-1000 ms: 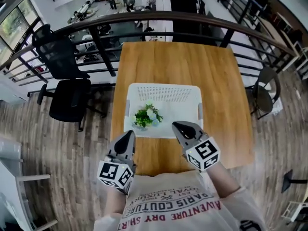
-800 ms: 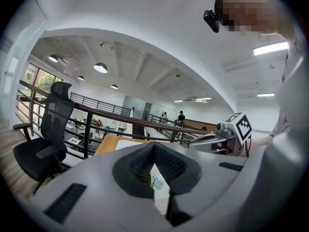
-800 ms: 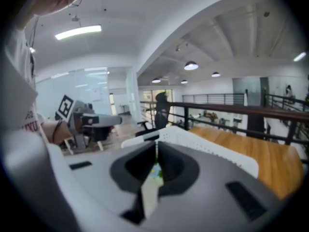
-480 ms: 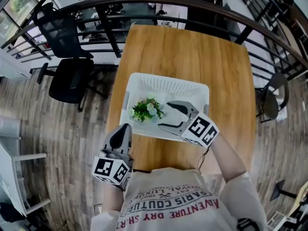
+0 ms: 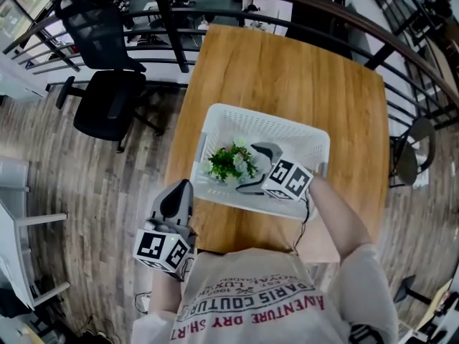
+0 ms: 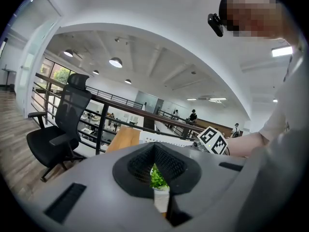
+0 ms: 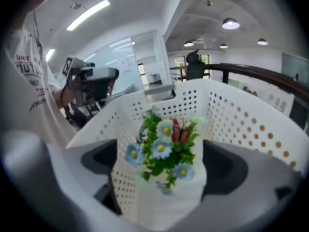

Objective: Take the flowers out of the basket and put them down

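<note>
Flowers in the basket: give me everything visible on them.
The flowers are a small artificial-looking bunch: blue and white daisy-like blooms with yellow centres, a red butterfly-like piece, green leaves. It stands upright in the basket's left half, seen from the head view. The right claw, jaws just opened wide, faces it; the bunch sits at the gap's mouth, untouched.

Foreground: left claw (image 6: 155,149), jaws together, nothing gripped. Beyond the tips, white perforated basket (image 6: 166,138) on wooden counter (image 6: 121,140); green sliver of flowers (image 6: 157,178) at the basket. Right of the basket, marker cube (image 6: 213,140) and forearm (image 6: 246,141). Left of the basket, black office chair (image 6: 60,127).
</note>
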Available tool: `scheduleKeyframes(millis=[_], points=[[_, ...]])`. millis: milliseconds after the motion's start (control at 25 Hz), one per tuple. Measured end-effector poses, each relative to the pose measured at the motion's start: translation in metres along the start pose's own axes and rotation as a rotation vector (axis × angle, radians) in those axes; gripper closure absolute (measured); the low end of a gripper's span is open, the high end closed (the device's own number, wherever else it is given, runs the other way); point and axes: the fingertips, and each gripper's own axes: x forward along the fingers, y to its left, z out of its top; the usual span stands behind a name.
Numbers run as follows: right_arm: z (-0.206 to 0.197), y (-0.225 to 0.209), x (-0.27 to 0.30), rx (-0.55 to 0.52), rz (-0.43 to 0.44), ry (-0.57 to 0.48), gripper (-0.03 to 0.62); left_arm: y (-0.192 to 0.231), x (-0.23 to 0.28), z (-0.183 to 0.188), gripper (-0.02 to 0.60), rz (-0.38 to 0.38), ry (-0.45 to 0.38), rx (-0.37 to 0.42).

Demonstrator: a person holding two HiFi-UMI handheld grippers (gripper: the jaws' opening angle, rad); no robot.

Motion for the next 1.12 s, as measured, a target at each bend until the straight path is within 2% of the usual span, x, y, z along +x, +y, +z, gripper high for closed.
scheduleKeyframes(millis=[160, 520, 840, 1120], points=[[-0.020, -0.012, 0.022, -0.008, -0.013, 0.071, 0.069, 0.012, 0.002, -0.008, 0.571, 0.015, 0.020, -0.016], [-0.048, -0.022, 0.064, -0.029, -0.005, 0.143, 0.071, 0.032, -0.001, -0.024, 0.571, 0.039, 0.065, -0.017], [-0.042, -0.033, 0.083, -0.090, -0.018, 0.105, 0.072, 0.044, 0.007, -0.033, 0.571, 0.043, 0.090, -0.033], [-0.048, -0.043, 0.097, -0.149, -0.058, 0.166, 0.072, 0.052, 0.007, -0.042, 0.571, 0.046, 0.107, -0.061]])
